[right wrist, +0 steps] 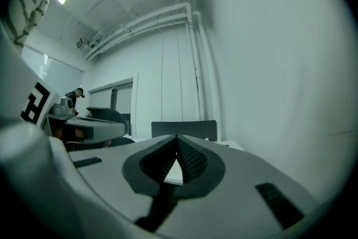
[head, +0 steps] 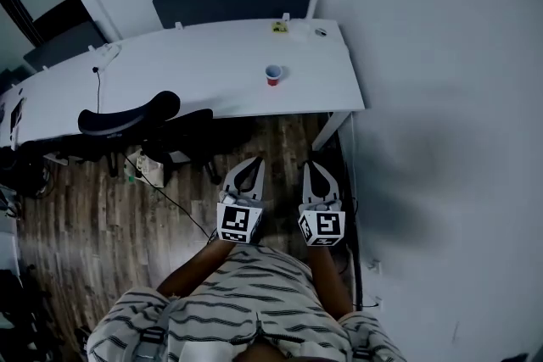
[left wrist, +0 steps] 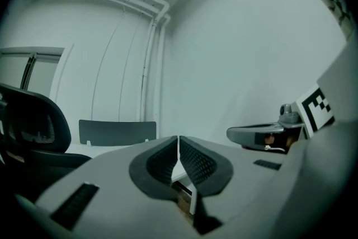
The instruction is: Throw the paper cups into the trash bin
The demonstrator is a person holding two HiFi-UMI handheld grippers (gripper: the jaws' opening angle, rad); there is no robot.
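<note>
A red paper cup [head: 273, 75] stands upright on the white table [head: 195, 80], toward its right end. My left gripper [head: 249, 164] and right gripper [head: 317, 168] are held side by side over the wooden floor, short of the table's front edge, both pointing at the table. Each has its jaws shut with nothing between them. In the left gripper view my left gripper [left wrist: 178, 139] shows closed tips, with the right gripper [left wrist: 263, 133] beside it. In the right gripper view my right gripper [right wrist: 177, 137] is closed too. No trash bin shows in any view.
A black office chair [head: 140, 119] is tucked at the table's front left, with cables and a power strip [head: 149, 170] on the floor below. A dark panel [head: 231, 2] stands behind the table. A white wall [head: 441, 97] runs along the right.
</note>
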